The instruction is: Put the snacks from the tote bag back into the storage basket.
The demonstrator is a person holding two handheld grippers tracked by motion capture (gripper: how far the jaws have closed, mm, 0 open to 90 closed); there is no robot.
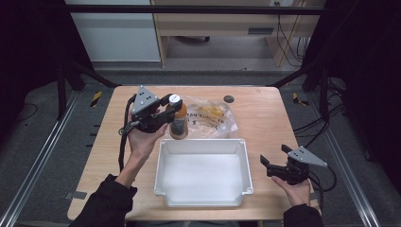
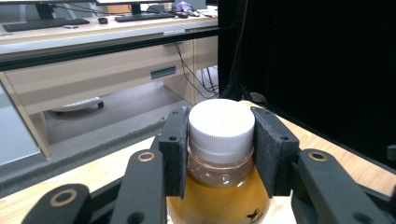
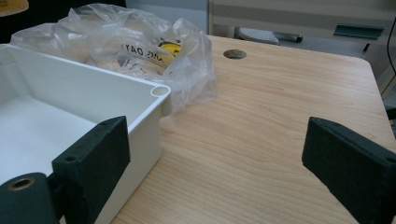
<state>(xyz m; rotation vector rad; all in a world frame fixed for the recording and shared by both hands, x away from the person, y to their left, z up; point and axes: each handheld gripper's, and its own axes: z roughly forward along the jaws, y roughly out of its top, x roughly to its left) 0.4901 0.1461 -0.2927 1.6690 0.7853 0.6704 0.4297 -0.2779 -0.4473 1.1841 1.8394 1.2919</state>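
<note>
light: even, from overhead, table (image 1: 265,118) brightly lit | dark: black surroundings at left and right edges of high view | shadows: soft, short beside the white bin (image 1: 203,172) | glare: faint sheen on plastic bag (image 3: 140,42) | blur: near jaws soft at bottom of both gripper views | distortion: slight

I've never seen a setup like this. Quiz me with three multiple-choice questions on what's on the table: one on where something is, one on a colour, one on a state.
1. Where does the plastic bag lie?
A. inside the tub
B. behind the white tub
C. on the floor

2. What colour is the bottle cap?
A. white
B. red
C. blue

3. How are the right gripper jaws?
A. shut on the bag
B. shut on the tub
C. open, holding nothing

Answers:
1 B: the bag sits on the table beyond the tub's far rim.
2 A: the left gripper clamps just below a white cap.
3 C: its jaws stand wide apart over bare wood.
</note>
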